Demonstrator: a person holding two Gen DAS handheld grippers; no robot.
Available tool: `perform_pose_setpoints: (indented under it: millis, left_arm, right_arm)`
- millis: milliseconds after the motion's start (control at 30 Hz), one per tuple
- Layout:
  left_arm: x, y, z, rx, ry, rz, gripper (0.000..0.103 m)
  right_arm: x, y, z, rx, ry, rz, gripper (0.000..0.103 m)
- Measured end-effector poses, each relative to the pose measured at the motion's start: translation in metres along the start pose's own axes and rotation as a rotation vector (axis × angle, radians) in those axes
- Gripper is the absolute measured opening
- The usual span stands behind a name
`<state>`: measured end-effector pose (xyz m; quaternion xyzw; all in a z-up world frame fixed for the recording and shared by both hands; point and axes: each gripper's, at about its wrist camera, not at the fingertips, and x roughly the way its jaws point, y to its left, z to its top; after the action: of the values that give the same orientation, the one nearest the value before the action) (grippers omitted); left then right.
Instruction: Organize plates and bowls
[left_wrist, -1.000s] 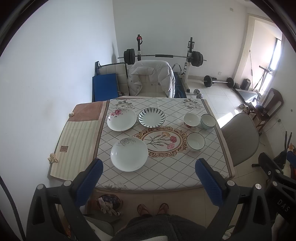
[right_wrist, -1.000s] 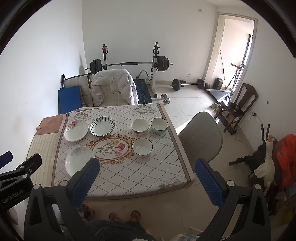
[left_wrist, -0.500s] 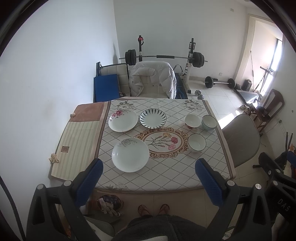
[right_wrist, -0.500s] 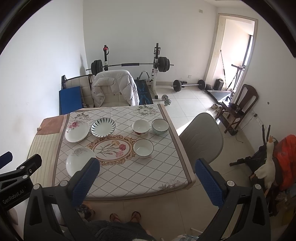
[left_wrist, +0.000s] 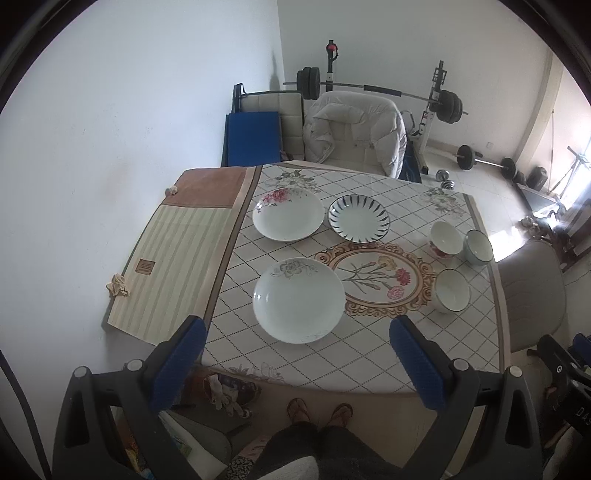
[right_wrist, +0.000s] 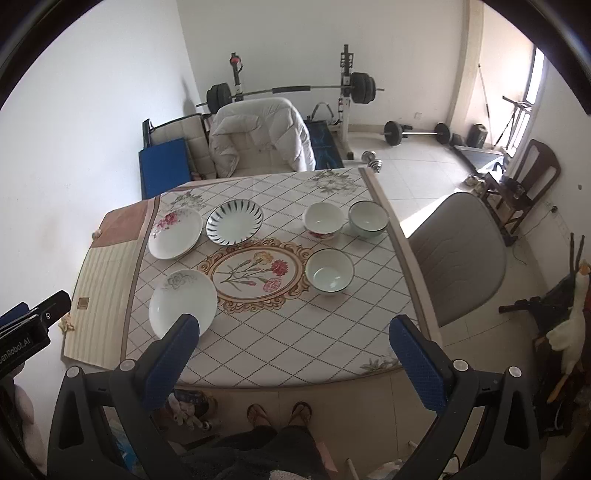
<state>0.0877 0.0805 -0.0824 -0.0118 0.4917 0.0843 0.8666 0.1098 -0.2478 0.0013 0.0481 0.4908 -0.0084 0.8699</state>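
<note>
Right wrist view: the near plate is partly covered at 6 o'clock by a blue fingertip of the right gripper. The left gripper, at 9 o'clock, is cut off by the frame edge. Left wrist view: the person's feet show; legs cut off at 6 o'clock.

Blue pads on black frames for the left tongs and the right tongs. On the counter, a white diamond-check cloth with a gold-framed flower oval; one white plate with a grey flower, one plate with pink blooms, one plate with dark blue stripes. A white bowl with a dark rim, a bowl with red flowers, a pale green bowl.
</note>
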Motion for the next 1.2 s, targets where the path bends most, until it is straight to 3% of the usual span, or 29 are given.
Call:
perform_pose_setpoints:
  millis: [100,233,367,500,633,733,900,933,1033,1200]
  left_arm:
    - [0.05,0.016,0.006,0.004,0.057,0.044,0.101]
    - [0.117,0.036,0.012,-0.002,0.167,0.027,0.101]
    - [0.194,0.057,0.016,-0.013,0.286,-0.039,0.101]
    - [0.272,0.078,0.02,-0.034,0.411,-0.122,0.092]
    - [0.334,0.092,0.025,-0.012,0.485,-0.184,0.088]
    - [0.373,0.095,0.026,0.033,0.543,-0.225,0.085]
    - [0.414,0.086,0.023,0.125,0.622,-0.287,0.064]
    - [0.42,0.084,0.022,0.132,0.639,-0.296,0.056]
    - [0.434,0.082,0.019,0.141,0.673,-0.322,0.045]
    - [0.437,0.08,0.022,0.139,0.679,-0.358,0.03]
  right_arm:
    - [0.067,0.02,0.007,-0.041,0.079,0.066,0.103]
    - [0.158,0.056,0.014,-0.076,0.225,0.147,0.103]
    - [0.245,0.096,0.013,-0.088,0.329,0.205,0.103]
    - [0.327,0.127,0.008,-0.069,0.447,0.23,0.103]
    - [0.39,0.143,0.002,-0.022,0.554,0.263,0.103]
    - [0.427,0.15,-0.001,-0.003,0.596,0.242,0.101]
    - [0.465,0.152,-0.009,0.059,0.656,0.261,0.09]
    - [0.471,0.152,-0.011,0.07,0.67,0.257,0.086]
    - [0.485,0.155,-0.015,0.074,0.7,0.261,0.076]
    - [0.495,0.169,-0.022,0.03,0.732,0.273,0.073]
